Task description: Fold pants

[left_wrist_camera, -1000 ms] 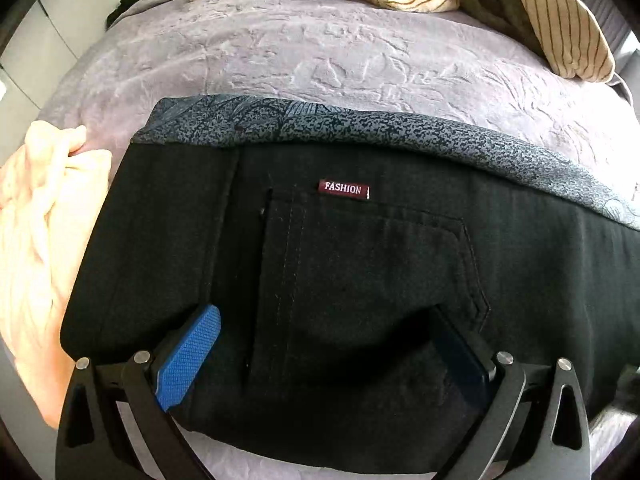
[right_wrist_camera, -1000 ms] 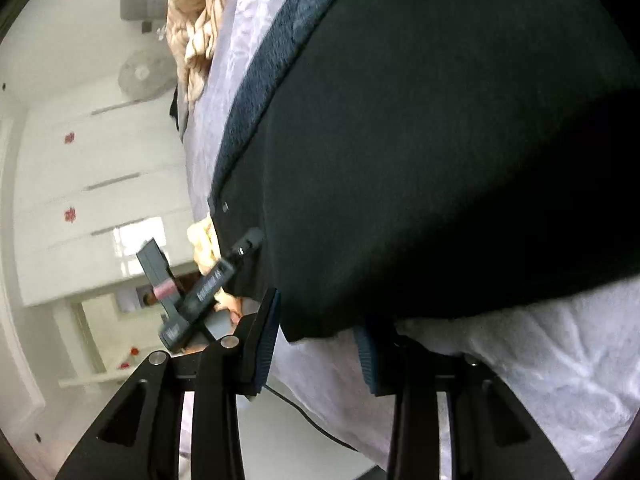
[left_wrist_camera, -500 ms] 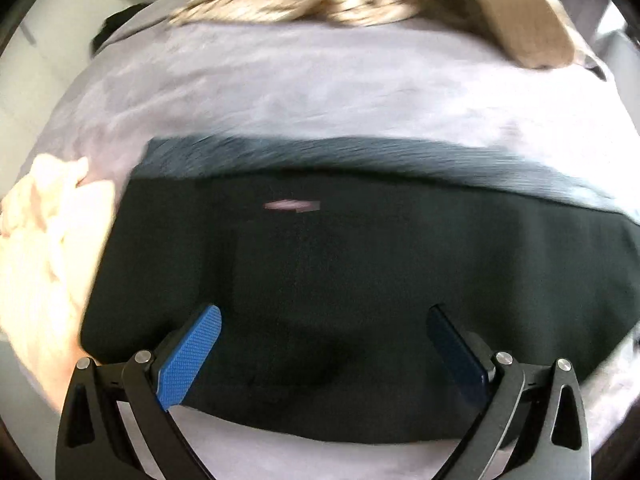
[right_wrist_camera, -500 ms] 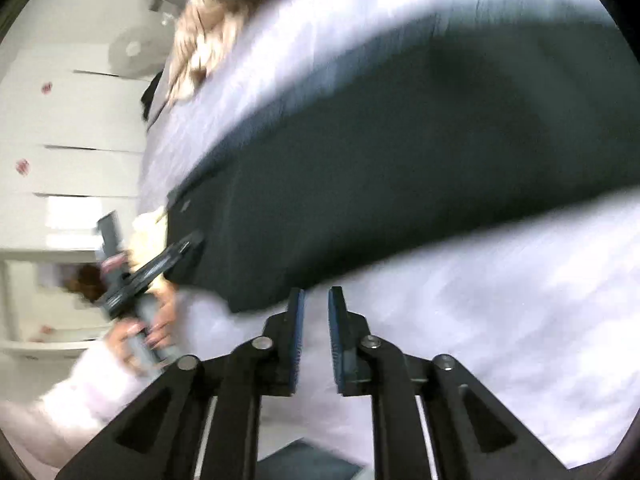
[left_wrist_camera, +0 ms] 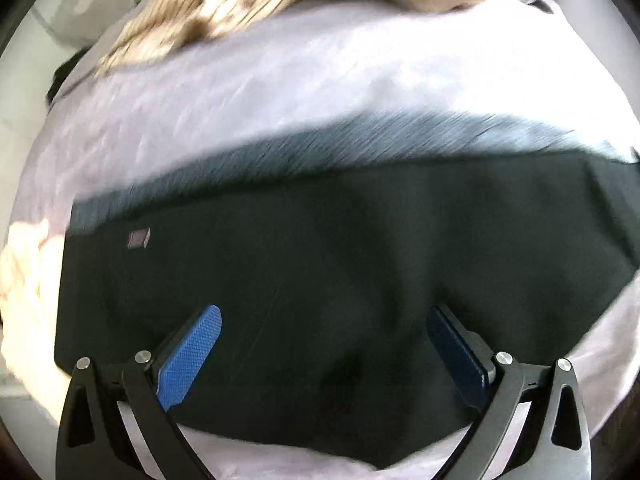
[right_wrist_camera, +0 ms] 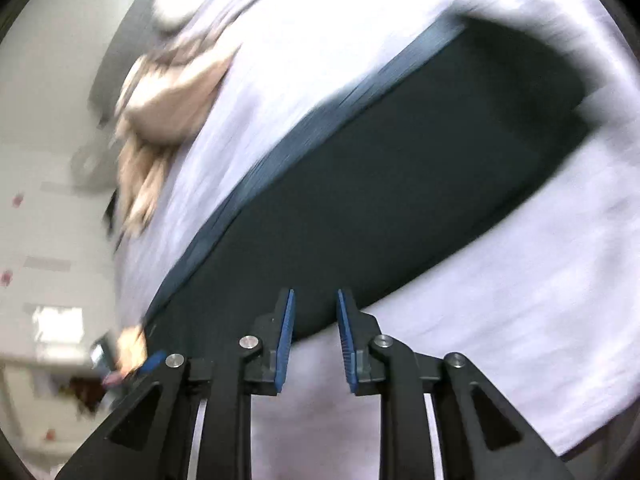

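- Left wrist view: pants (left_wrist_camera: pixel 340 280) lie folded flat on the bed (left_wrist_camera: pixel 260 92), a long dark slab with a grey patterned band (left_wrist_camera: pixel 360 140) along the far edge.
- Left claw (left_wrist_camera: pixel 324 344) spread wide over the pants, nothing between the pads; can't tell if it touches the cloth.
- Right claw (right_wrist_camera: pixel 314 340) narrow, jaws opening, empty, hovering over the near edge of the pants.
- Risk: both views are motion-blurred, so a grab made at this speed could miss the edge or pinch only the top layer and peel the fold open.
- Risk: an open pad dragging across the cloth could skew the stack, or bunch the bedspread into the grip.
- Risk: beige clothes (left_wrist_camera: pixel 208 12) at the far side and peach cloth (left_wrist_camera: pixel 24 280) at the left end could snag if the pants slide.
- Writing: small reddish tag (left_wrist_camera: pixel 139 237) on the pants, too blurred to read. No other writing seen.
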A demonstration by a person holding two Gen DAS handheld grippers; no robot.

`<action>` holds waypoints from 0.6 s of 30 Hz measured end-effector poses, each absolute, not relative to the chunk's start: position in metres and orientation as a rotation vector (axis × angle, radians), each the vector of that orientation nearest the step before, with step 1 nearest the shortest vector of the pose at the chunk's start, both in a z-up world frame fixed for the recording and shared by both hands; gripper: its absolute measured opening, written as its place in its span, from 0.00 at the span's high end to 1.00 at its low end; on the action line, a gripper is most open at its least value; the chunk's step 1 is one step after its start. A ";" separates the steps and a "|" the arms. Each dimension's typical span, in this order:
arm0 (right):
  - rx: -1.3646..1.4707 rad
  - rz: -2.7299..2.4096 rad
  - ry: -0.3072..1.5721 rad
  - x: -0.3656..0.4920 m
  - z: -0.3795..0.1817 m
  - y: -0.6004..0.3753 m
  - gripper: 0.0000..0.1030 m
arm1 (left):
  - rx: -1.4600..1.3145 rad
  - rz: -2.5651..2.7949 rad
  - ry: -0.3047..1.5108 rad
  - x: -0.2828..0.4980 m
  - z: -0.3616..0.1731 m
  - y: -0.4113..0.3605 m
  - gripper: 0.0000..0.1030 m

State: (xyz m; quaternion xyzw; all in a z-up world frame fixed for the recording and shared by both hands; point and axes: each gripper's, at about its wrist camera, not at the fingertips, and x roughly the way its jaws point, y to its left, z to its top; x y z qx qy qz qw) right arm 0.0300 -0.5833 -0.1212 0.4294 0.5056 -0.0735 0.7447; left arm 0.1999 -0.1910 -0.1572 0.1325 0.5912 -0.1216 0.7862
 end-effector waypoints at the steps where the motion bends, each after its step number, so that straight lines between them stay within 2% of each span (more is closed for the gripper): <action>1: 0.959 -0.230 1.083 0.023 -0.120 -0.609 0.71 | 0.293 -0.292 1.255 0.199 -0.153 -0.207 0.00; 3: 1.033 -0.358 1.034 0.008 -0.124 -0.655 0.62 | 0.302 -0.346 1.236 0.203 -0.150 -0.238 0.00; 7: 1.134 -0.480 0.991 -0.005 -0.140 -0.705 0.61 | 0.254 -0.443 1.250 0.212 -0.157 -0.304 0.00; 8: 1.151 -0.474 0.977 -0.003 -0.143 -0.712 0.64 | 0.255 -0.464 1.250 0.212 -0.161 -0.318 0.00; 9: 1.159 -0.462 0.969 -0.001 -0.145 -0.717 0.72 | 0.275 -0.481 1.253 0.210 -0.168 -0.332 0.00; 10: 1.157 -0.461 0.972 0.000 -0.147 -0.717 0.89 | 0.302 -0.488 1.265 0.210 -0.177 -0.340 0.00; 12: 1.183 -0.458 0.981 -0.007 -0.154 -0.720 0.90 | 0.345 -0.464 1.299 0.203 -0.196 -0.350 0.00; 18: 1.169 -0.430 1.006 -0.024 -0.167 -0.723 0.91 | 0.291 -0.427 1.337 0.208 -0.198 -0.337 0.00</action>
